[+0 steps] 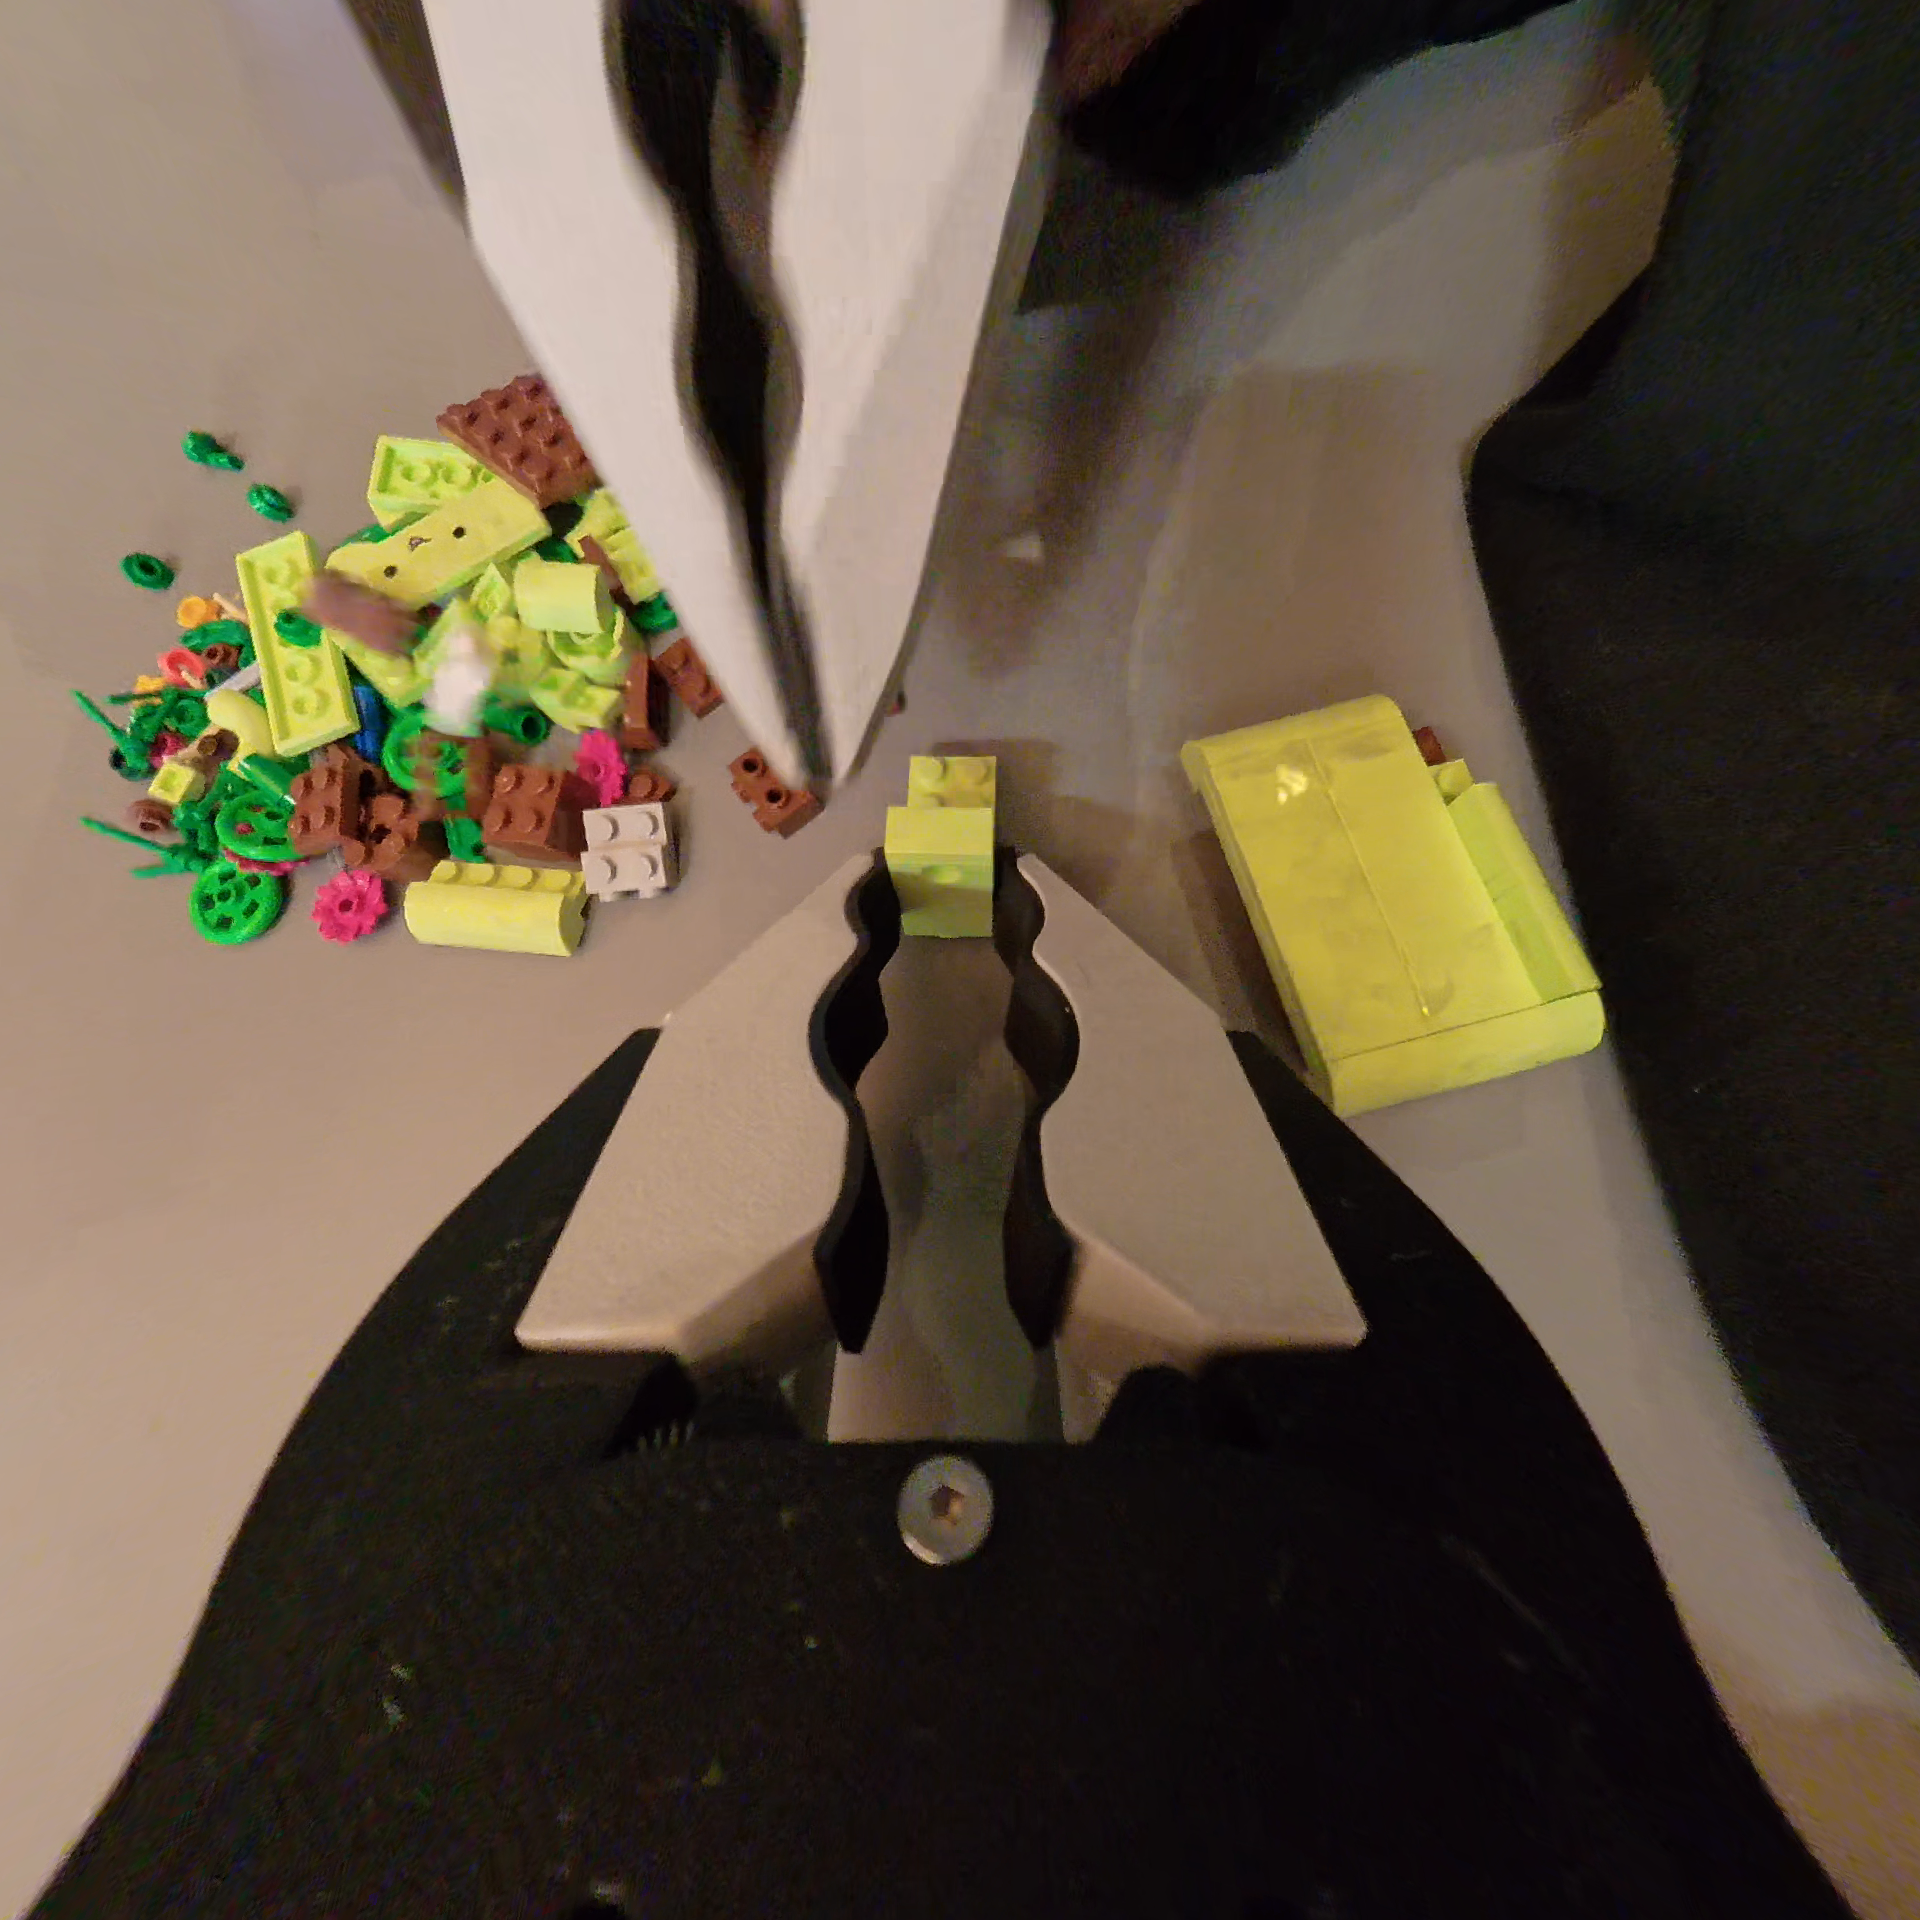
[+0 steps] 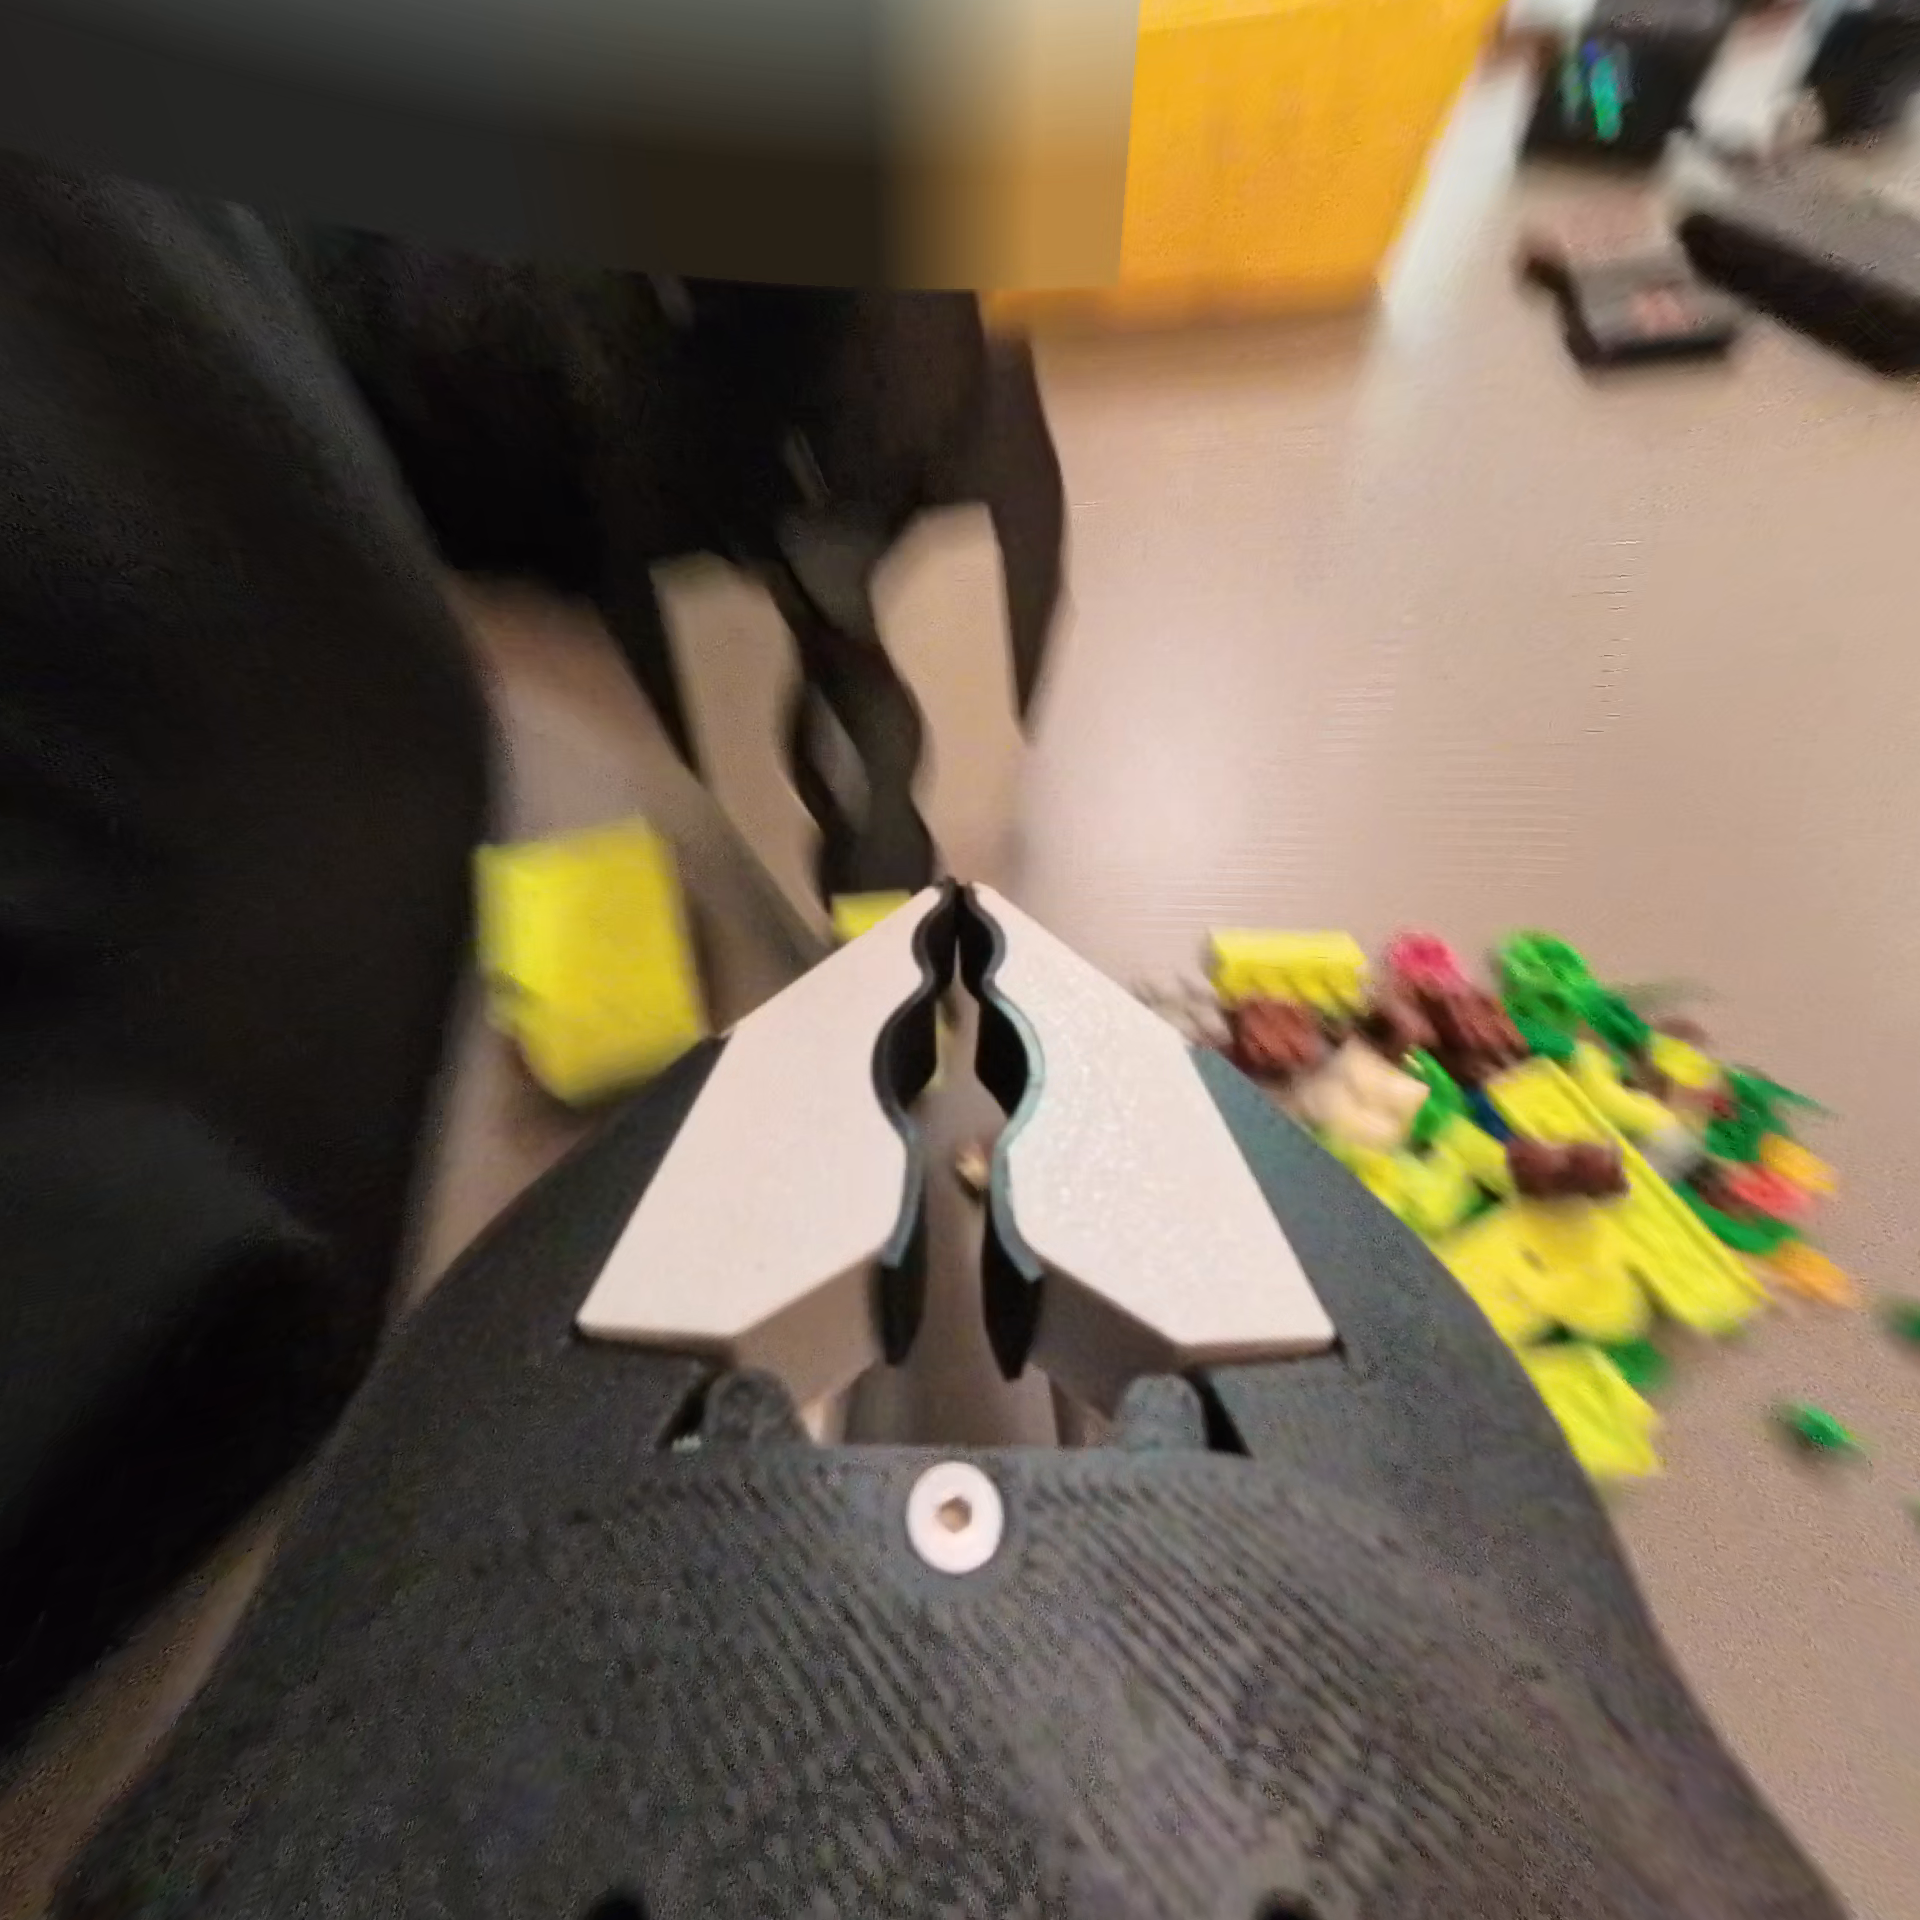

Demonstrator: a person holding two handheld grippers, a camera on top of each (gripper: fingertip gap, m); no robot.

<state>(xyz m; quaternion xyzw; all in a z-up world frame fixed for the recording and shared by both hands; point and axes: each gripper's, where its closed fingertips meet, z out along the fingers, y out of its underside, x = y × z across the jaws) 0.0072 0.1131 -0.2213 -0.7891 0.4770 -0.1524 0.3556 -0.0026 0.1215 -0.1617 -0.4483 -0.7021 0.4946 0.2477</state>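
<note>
My left gripper (image 1: 948, 883) is shut on a small lime-green brick piece (image 1: 945, 831), made of two stacked bricks, and holds it by its near end just over the beige table (image 1: 312, 1143). My right gripper (image 2: 956, 891) is shut, with its pads pressed together. In the left wrist view it comes down from the top, with its fingertips (image 1: 821, 764) next to a loose brown brick (image 1: 774, 795) and just left of the lime piece. The right wrist view is blurred; it shows the left gripper (image 2: 883, 831) and the lime piece (image 2: 868, 914) just beyond my right fingertips.
A larger lime-green built block (image 1: 1382, 904) lies to the right, near a dark garment (image 1: 1714, 727). A pile of loose lime, brown, green and pink pieces (image 1: 416, 707) lies to the left. A yellow box (image 2: 1278, 135) and dark devices stand farther off.
</note>
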